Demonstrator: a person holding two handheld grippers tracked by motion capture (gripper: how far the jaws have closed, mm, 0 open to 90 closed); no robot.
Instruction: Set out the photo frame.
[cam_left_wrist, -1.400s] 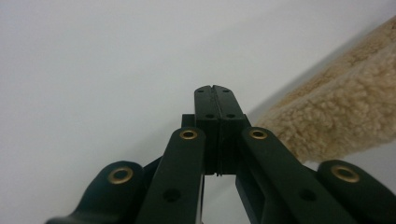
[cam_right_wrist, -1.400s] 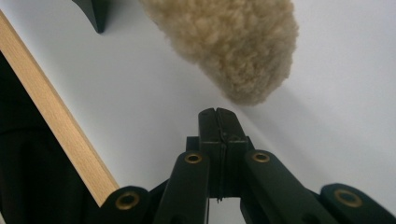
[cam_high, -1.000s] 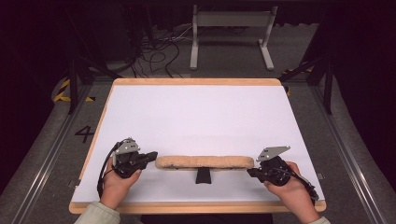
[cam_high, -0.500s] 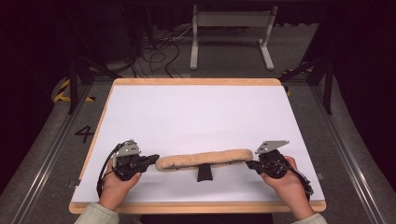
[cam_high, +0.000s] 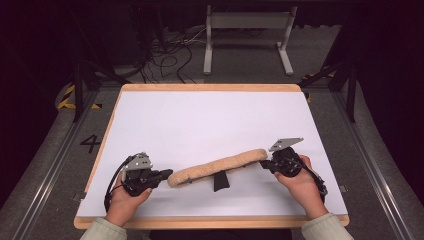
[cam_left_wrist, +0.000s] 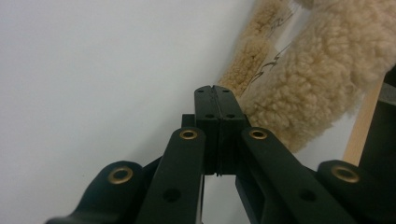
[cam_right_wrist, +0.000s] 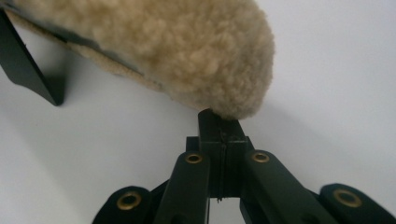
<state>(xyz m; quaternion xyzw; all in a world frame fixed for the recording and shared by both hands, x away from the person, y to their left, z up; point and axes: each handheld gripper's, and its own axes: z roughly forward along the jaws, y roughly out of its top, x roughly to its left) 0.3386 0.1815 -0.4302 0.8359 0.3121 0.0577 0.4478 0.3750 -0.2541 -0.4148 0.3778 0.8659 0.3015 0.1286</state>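
On the white table (cam_high: 210, 125), both grippers' jaws grip the ends of a long, fuzzy tan fleece pad (cam_high: 220, 167).

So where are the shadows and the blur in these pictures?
High view: evenly lit white table, dark surroundings. Right gripper view: soft shadow under the fleece pad, near jaws blurred. Left gripper view: fleece sharp, lower jaw parts soft.

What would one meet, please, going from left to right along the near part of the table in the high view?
Left hand-held gripper → fleecy tan pad, with a black stand under its middle → right hand-held gripper, all on the white table.
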